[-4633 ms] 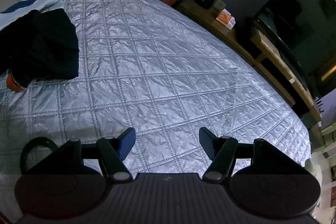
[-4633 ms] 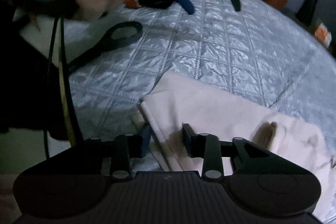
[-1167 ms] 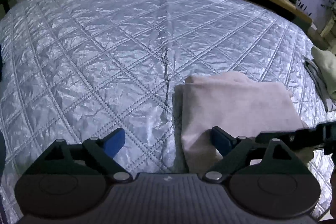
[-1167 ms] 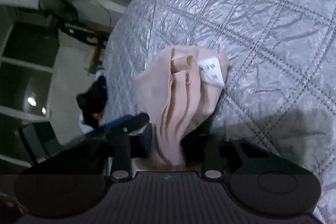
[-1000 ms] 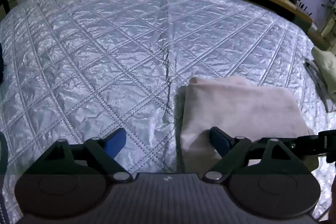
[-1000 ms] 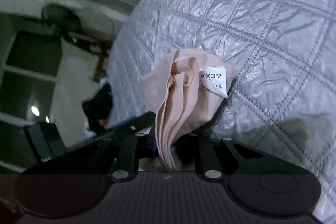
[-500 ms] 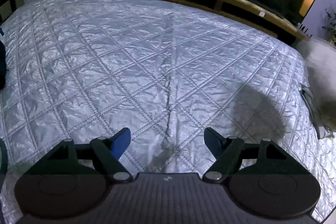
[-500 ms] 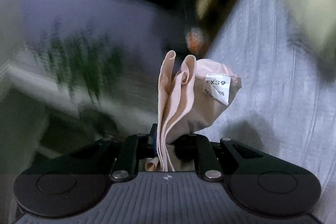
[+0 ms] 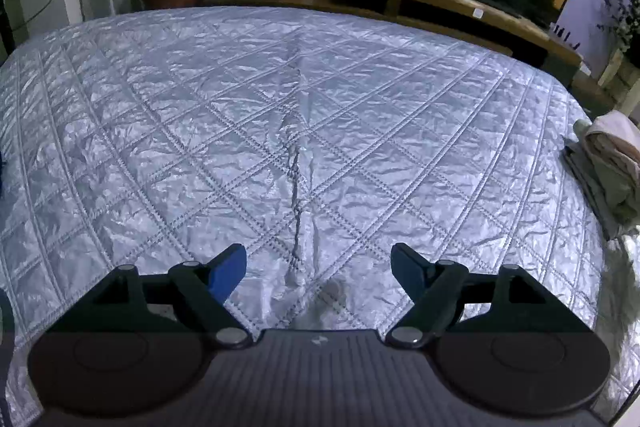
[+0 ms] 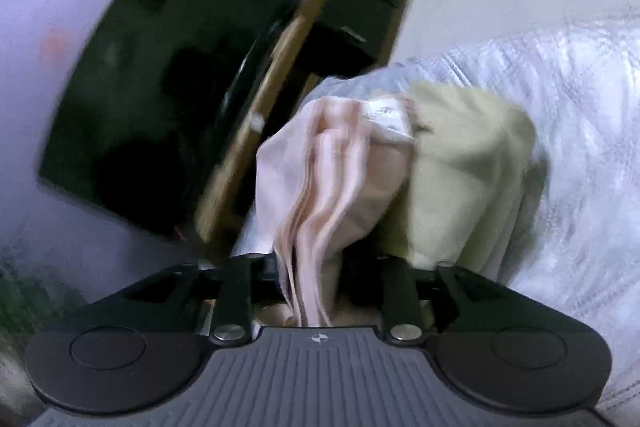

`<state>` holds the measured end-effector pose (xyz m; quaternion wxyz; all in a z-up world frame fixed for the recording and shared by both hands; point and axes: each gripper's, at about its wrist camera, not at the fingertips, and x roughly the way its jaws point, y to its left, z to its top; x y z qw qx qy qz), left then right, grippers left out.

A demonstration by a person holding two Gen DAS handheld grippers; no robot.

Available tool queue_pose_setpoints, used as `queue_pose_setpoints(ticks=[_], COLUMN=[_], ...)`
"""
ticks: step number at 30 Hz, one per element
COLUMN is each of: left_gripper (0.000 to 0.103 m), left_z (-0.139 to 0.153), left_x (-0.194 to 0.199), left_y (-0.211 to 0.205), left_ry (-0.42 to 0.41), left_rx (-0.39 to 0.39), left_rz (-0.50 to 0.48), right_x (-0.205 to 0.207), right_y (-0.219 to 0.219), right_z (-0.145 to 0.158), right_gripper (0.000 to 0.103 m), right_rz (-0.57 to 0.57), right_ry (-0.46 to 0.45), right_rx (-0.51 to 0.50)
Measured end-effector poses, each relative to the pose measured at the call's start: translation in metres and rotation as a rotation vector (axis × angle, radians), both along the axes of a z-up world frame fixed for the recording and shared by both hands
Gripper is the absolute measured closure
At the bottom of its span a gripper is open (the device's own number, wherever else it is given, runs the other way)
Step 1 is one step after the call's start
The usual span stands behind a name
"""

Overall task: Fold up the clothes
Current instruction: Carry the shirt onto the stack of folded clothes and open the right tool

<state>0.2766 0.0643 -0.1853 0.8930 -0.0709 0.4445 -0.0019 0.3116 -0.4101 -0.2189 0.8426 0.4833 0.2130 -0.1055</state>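
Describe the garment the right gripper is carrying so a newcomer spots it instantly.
Start at the silver quilted bedspread and find the folded pale yellow garment near its edge. Just in front, pinched in the right gripper, hangs the pink garment: pleated folds, pink rather than yellow.

Pink cloth (image 10: 320, 195): lifted off the quilt (image 9: 280, 131) by the right gripper (image 10: 316, 291), carried to the folded pile (image 10: 468, 179).

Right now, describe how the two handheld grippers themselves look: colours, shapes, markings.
The left gripper has a black body with a ribbed grey centre plate bearing a small emblem, two round discs at the sides, silver pivot screws, and angled black linkages ending in blue finger pads. The right gripper shows the same black frame, ribbed plate, emblem, discs and silver screws; its pads are hidden. No cables or sleeves are visible.
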Motion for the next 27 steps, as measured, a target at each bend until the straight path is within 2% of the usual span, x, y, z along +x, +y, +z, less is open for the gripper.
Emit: queue_pose_setpoints(ticks=[1,2,3,7,11,14,16,19,20,21,22,23,24,27], left_gripper=[0.026,0.025,0.025,0.021,0.021,0.021,0.017,0.011,0.011,0.011,0.011,0.011,0.010,0.003], left_z=[0.000,0.000,0.000,0.000,0.001,0.006,0.010,0.019,0.022,0.025,0.029,0.035,0.041,0.060], left_x=[0.000,0.000,0.001,0.002,0.001,-0.002,-0.006,-0.015,-0.019,-0.022,-0.026,-0.032,-0.041,-0.074], left_y=[0.000,0.001,0.001,0.000,-0.003,-0.007,-0.007,-0.006,-0.006,-0.006,-0.006,-0.007,-0.009,-0.019], left_ry=[0.003,0.007,0.011,0.040,0.071,0.077,0.082,0.092,0.096,0.099,0.110,0.118,0.113,0.092], left_rx=[-0.003,-0.005,-0.006,0.008,0.027,0.050,0.057,0.061,0.061,0.062,0.061,0.055,0.049,0.046], left_rz=[-0.002,-0.003,-0.003,-0.001,-0.018,-0.036,-0.043,-0.022,-0.014,-0.005,0.003,0.009,0.012,0.013], right_x=[0.000,-0.005,-0.010,-0.027,-0.002,0.043,0.061,0.041,0.032,0.018,0.001,-0.022,-0.042,-0.093], right_y=[0.004,0.006,0.009,0.036,0.067,0.070,0.063,0.076,0.081,0.090,0.103,0.109,0.117,0.138], right_z=[0.012,0.023,0.034,0.076,0.096,0.071,0.055,0.082,0.090,0.095,0.100,0.103,0.107,0.111], right_gripper=[0.046,0.032,0.026,0.030,0.038,0.042,0.043,0.043,0.036,0.021,0.015,0.014,0.014,0.010], right_rz=[0.036,0.046,0.051,0.051,0.223,0.424,0.484,0.450,0.447,0.468,0.496,0.521,0.539,0.552], right_ry=[0.025,0.041,0.058,0.109,0.104,0.298,0.393,0.300,0.273,0.254,0.236,0.214,0.197,0.214], right_rx=[-0.079,-0.148,-0.230,-0.687,-1.035,-1.084,-1.033,-1.027,-1.023,-1.011,-0.997,-0.980,-0.953,-0.766])
